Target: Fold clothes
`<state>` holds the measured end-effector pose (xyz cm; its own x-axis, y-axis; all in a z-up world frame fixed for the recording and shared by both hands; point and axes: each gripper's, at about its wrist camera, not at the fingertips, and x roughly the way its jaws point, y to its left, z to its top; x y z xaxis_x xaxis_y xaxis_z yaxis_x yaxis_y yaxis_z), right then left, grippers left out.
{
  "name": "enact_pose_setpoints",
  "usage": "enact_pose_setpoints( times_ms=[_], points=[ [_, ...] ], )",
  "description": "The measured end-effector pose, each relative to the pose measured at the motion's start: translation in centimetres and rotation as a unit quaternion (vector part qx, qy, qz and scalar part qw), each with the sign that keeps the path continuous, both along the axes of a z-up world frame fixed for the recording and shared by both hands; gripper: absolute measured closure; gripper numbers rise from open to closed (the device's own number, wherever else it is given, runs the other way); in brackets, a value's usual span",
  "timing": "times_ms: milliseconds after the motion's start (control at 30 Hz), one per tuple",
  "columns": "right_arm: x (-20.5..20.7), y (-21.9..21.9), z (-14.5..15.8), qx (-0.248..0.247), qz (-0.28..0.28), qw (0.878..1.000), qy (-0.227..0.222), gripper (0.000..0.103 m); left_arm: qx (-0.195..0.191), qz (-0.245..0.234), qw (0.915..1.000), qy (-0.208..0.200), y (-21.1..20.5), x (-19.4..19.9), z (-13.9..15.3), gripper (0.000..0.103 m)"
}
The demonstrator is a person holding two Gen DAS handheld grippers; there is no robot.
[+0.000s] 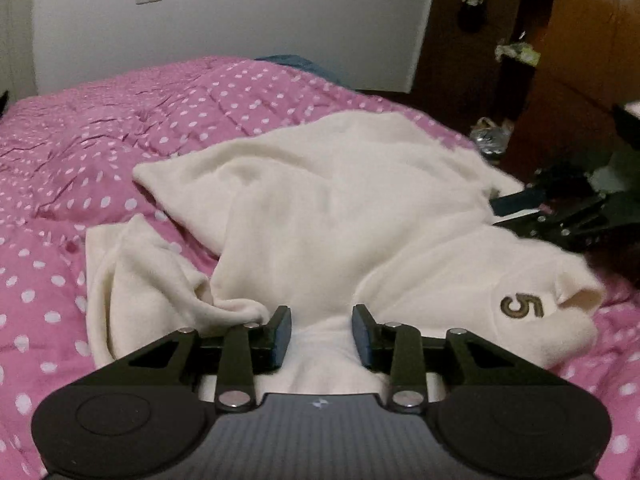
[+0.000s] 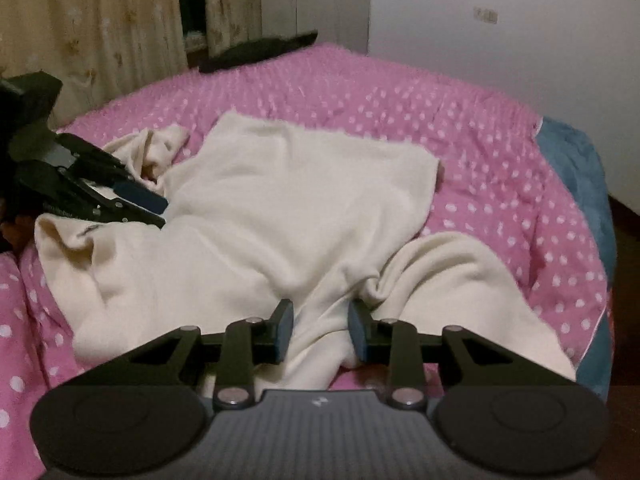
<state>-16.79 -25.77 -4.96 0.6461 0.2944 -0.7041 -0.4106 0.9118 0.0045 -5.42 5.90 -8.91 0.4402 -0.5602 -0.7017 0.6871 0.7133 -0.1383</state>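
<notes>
A cream fleece garment [image 1: 320, 208] lies rumpled on a pink polka-dot bedspread [image 1: 80, 152]. It has a dark embroidered "5" [image 1: 522, 306] near its right edge. My left gripper [image 1: 322, 334] is open, its jaws spread over the garment's near edge, with a bunched sleeve [image 1: 160, 280] to its left. My right gripper [image 2: 320, 334] is open over another edge of the same garment [image 2: 304, 200], beside a folded sleeve [image 2: 448, 280]. The left gripper also shows in the right wrist view [image 2: 152, 208], and the right gripper in the left wrist view [image 1: 516, 208].
A wooden wardrobe [image 1: 560, 60] stands right of the bed with clutter on the floor [image 1: 490, 136]. A white wall [image 1: 240, 12] is behind. Curtains [image 2: 100, 32] hang to the left in the right wrist view. A blue blanket [image 2: 576, 168] edges the bed.
</notes>
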Motion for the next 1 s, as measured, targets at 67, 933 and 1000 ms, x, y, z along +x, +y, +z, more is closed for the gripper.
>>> enact_pose_setpoints(
  times_ms=[67,933,1000],
  points=[
    [-0.4,0.3,0.9,0.003,-0.006,1.0,-0.007,0.071,-0.01,-0.007,0.9999,0.007,-0.1,0.8,1.5,0.063],
    [0.4,-13.9,1.6,0.121,-0.224,0.965,0.059,0.063,-0.042,-0.133,0.987,-0.08,-6.7,-3.4,5.6,0.045],
    [0.8,-15.4,0.2,0.153,-0.257,0.951,0.073,0.063,-0.038,-0.153,0.9844,-0.078,-8.0,-3.7,5.7,0.044]
  ],
)
